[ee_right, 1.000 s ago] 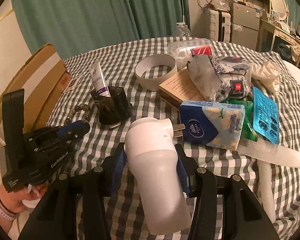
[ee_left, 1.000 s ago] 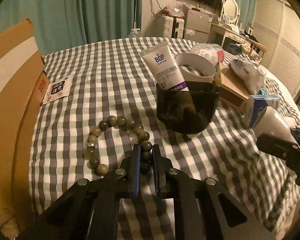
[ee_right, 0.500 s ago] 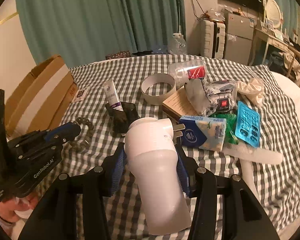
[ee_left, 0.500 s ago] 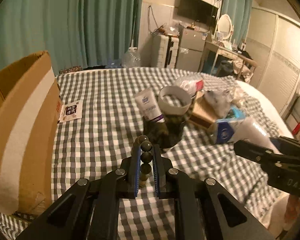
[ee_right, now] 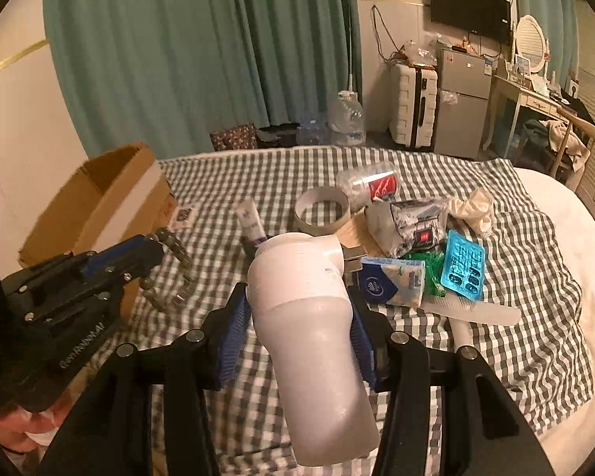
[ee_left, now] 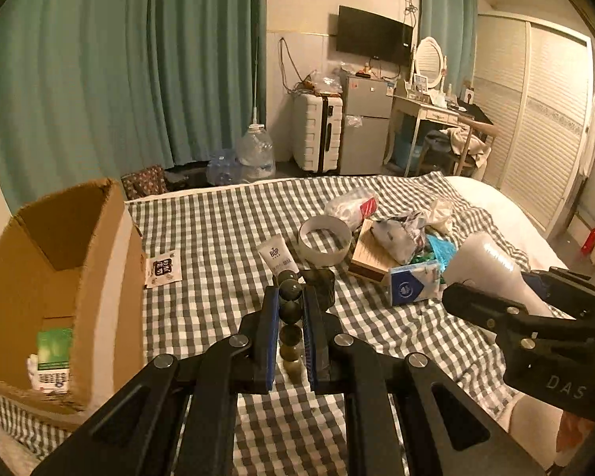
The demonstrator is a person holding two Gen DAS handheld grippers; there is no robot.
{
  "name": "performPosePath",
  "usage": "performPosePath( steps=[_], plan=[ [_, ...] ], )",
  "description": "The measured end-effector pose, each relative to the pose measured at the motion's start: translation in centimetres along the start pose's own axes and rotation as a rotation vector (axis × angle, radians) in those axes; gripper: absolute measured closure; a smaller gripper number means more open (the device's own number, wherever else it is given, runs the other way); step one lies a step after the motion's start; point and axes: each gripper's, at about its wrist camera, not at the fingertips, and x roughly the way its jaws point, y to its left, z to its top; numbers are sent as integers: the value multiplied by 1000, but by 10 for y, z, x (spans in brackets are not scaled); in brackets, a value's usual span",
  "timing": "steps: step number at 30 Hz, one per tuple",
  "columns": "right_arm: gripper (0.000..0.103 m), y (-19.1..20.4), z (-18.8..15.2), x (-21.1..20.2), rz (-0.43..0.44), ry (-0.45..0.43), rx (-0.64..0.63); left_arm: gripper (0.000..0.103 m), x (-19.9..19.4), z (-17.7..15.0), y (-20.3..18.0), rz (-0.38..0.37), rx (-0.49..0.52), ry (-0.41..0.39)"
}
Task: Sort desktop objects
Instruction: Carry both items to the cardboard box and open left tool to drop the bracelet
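Fingers (ee_left: pixel 271 317) pinch bead bracelet (ee_left: pixel 290 309); cardboard box (ee_left: pixel 59 277) left, clutter right.

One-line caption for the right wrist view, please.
Right gripper jaws clamp a white plug-in device above the checked cloth; left gripper holds a bead bracelet near the cardboard box.

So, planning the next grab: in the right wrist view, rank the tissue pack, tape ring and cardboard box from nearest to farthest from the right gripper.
1. Tissue pack, just right of the right gripper.
2. Tape ring, ahead, mid-bed.
3. Cardboard box, far left edge.
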Motion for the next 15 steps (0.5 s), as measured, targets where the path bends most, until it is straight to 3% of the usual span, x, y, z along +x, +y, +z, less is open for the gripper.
performPosePath(
  steps=[15],
  plan=[
    [55, 49, 34, -74, 7, -126, -66, 92, -70, 46, 33, 26, -29, -34]
  ],
)
